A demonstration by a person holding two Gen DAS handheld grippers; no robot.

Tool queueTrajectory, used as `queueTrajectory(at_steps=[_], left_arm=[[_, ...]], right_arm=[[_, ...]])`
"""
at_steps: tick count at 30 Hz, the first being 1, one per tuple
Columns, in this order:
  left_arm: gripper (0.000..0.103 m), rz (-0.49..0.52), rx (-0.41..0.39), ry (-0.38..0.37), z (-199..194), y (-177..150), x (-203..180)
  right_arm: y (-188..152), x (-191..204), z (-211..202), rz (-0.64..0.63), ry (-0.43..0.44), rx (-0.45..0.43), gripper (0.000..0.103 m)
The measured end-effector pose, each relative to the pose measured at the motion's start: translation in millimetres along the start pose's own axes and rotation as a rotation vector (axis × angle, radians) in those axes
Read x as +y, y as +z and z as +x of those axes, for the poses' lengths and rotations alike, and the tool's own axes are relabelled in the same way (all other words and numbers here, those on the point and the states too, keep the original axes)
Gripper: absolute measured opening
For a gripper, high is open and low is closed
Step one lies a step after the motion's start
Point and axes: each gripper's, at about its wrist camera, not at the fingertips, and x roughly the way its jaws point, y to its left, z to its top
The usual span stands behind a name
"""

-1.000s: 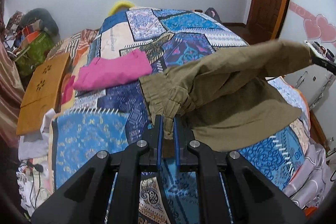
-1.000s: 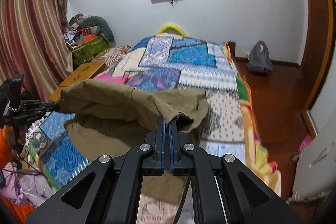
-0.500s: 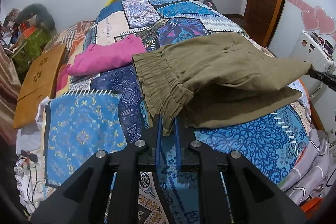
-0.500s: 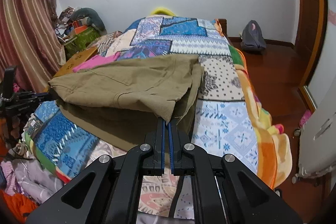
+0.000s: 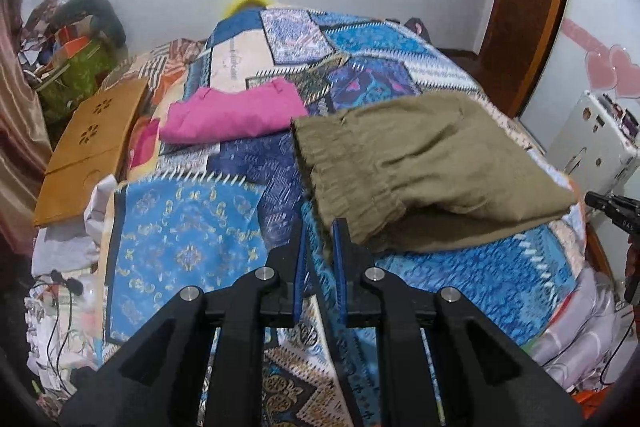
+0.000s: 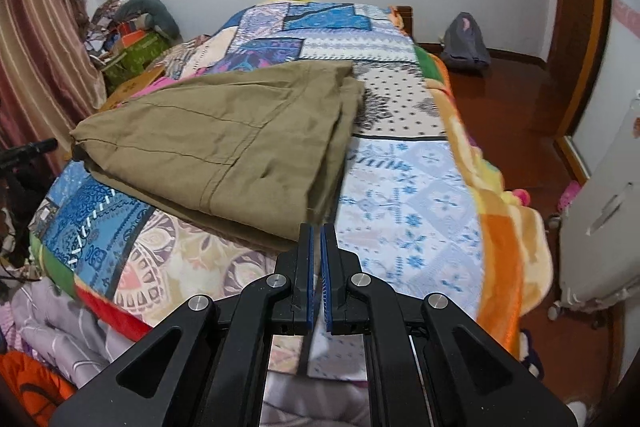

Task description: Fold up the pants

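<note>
The olive-green pants [image 5: 420, 163] lie folded in half on the patchwork bedspread [image 5: 188, 227], elastic waistband toward my left gripper; they also show in the right wrist view [image 6: 224, 143]. My left gripper [image 5: 319, 227] is open a little and empty, its tips just short of the waistband corner. My right gripper [image 6: 317, 231] has its jaws slightly parted and holds nothing, just off the pants' near corner. The tip of the right gripper shows at the left wrist view's right edge [image 5: 612, 207].
A folded pink garment [image 5: 232, 113] lies on the bed beyond the pants. A wooden lap table [image 5: 92, 143] leans at the bed's left. A white appliance [image 6: 600, 227] stands by the bed's right side. A grey backpack [image 6: 466, 43] sits on the wooden floor.
Both grippers lowered the lifted pants layer onto the bed, let go of the fabric and drew back toward the near edge. The pants now lie flat, folded in half.
</note>
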Motion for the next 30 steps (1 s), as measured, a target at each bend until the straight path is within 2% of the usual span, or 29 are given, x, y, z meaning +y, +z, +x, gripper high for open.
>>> queueTrajectory(at_steps=[3,6,8,11,16,20,22,26,30], left_arm=[[0.012,0.015,-0.021,-0.016,-1,11,-11],[0.012,0.038,-0.031,-0.049,4,23,-28],[0.012,0.053,-0.021,-0.069,12,26,-39],[0.012,0.081,0.018,-0.086,29,23,-56],[0.012,0.101,0.052,-0.086,50,11,-71],[0.012,0.074,0.089,-0.107,65,0,-69],[0.012,0.067,0.098,-0.11,73,-7,-70],[0.012,0.088,0.076,-0.09,73,-12,-75],[0.012,0.041,0.06,-0.068,62,-4,-67]], right_arm=[[11,1,-13,-0.011,-0.02,-0.022,0.008],[28,11,-19,-0.03,-0.011,-0.059,0.017],[38,22,-17,-0.043,0.014,-0.089,0.024],[50,41,-3,-0.068,0.056,-0.103,0.025],[45,68,43,-0.114,0.085,-0.02,0.025],[24,65,74,-0.09,0.099,0.067,0.025],[20,59,72,-0.062,0.11,0.052,0.027],[17,45,68,-0.051,0.095,0.077,0.027],[13,34,62,-0.039,0.093,0.088,0.037]])
